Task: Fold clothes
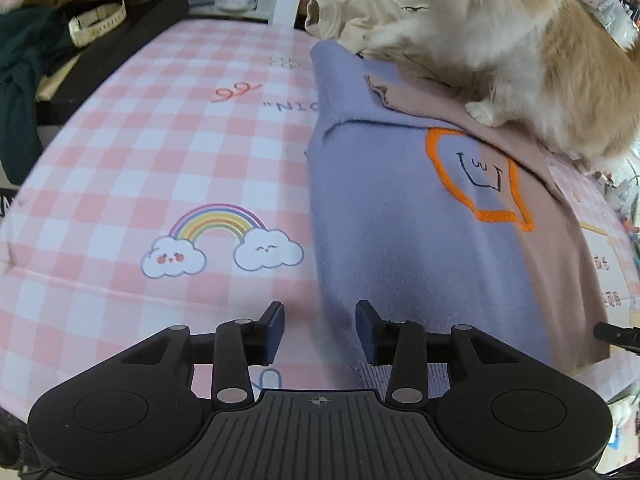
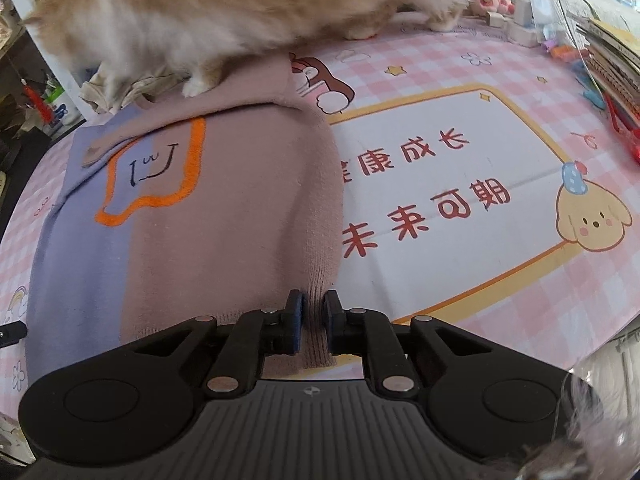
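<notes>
A lilac and dusty-pink sweater (image 1: 400, 240) with an orange outlined patch lies on the pink checked table cover (image 1: 140, 140). My left gripper (image 1: 320, 330) is open, its jaws astride the sweater's lower left edge, the right finger over the lilac cloth. In the right wrist view the sweater (image 2: 224, 208) shows its pink half. My right gripper (image 2: 315, 320) is shut on the ribbed pink hem at the lower right corner. A fluffy ginger and white cat (image 1: 520, 48) stands on the sweater's far end; it also shows in the right wrist view (image 2: 224, 12).
A cream garment (image 1: 356, 16) lies behind the cat. Dark clothes and a white watch (image 1: 96, 22) sit at the far left. Books and small items (image 2: 600, 68) crowd the right edge. The cover's printed panel (image 2: 460, 184) lies right of the sweater.
</notes>
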### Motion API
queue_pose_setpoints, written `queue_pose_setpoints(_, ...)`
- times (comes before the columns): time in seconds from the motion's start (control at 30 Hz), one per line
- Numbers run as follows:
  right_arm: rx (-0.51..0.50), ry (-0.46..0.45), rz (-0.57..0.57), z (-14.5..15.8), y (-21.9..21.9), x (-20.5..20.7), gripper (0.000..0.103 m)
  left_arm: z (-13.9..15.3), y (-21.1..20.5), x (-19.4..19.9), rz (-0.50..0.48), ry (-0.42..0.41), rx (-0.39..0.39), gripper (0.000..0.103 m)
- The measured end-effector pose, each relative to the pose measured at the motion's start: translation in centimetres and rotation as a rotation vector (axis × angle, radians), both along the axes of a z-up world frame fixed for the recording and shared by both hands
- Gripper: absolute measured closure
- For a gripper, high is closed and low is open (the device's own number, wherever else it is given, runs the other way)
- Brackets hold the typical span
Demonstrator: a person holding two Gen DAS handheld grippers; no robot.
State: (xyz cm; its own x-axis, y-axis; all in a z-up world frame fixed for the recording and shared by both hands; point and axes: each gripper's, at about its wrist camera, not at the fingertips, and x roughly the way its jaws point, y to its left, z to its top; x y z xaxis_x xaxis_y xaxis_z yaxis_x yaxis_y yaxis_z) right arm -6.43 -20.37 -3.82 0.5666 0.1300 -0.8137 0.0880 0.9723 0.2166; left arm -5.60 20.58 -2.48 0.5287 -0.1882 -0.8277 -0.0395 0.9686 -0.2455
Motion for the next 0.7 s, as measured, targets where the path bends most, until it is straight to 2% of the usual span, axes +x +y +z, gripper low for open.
queue_pose_setpoints(0.07, 0.005, 0.009, -0.007, -0.1, -0.2, 0.2, 0.085, -0.1, 0.0, 0.0, 0.005, -0.003, -0.011, 0.063)
queue_pose_setpoints(0.2, 0.011, 0.012, -0.018, -0.2, -0.5, 0.4, 0.084, -0.1, -0.1, 0.2, 0.005, -0.004, -0.014, 0.063)
queue_pose_setpoints(0.4, -0.019, 0.001, 0.013, -0.3, -0.1, 1.5, 0.081, 0.0, -0.9, 0.4, -0.023, -0.022, 0.018, 0.067)
queue_pose_setpoints(0.5, -0.060, -0.002, 0.070, -0.4, 0.6, 1.8, 0.085, 0.0, -1.5, 0.5, -0.046, -0.032, 0.044, 0.069)
queue_pose_setpoints(0.53, -0.071, -0.004, 0.091, -0.4, 0.9, 1.9, 0.090, 0.0, -1.7, 0.6, -0.054, -0.035, 0.049, 0.073)
queue_pose_setpoints(0.57, -0.076, -0.005, 0.103, -0.4, 1.0, 1.9, 0.091, -0.1, -1.9, 0.7, -0.062, -0.038, 0.053, 0.085)
queue_pose_setpoints(0.6, -0.074, -0.004, 0.104, -0.4, 1.0, 1.8, 0.091, -0.1, -1.9, 0.7, -0.067, -0.036, 0.049, 0.091)
queue_pose_setpoints(0.7, -0.076, -0.001, 0.113, -0.4, 1.1, 1.6, 0.093, -0.1, -1.9, 0.7, -0.066, -0.036, 0.047, 0.094)
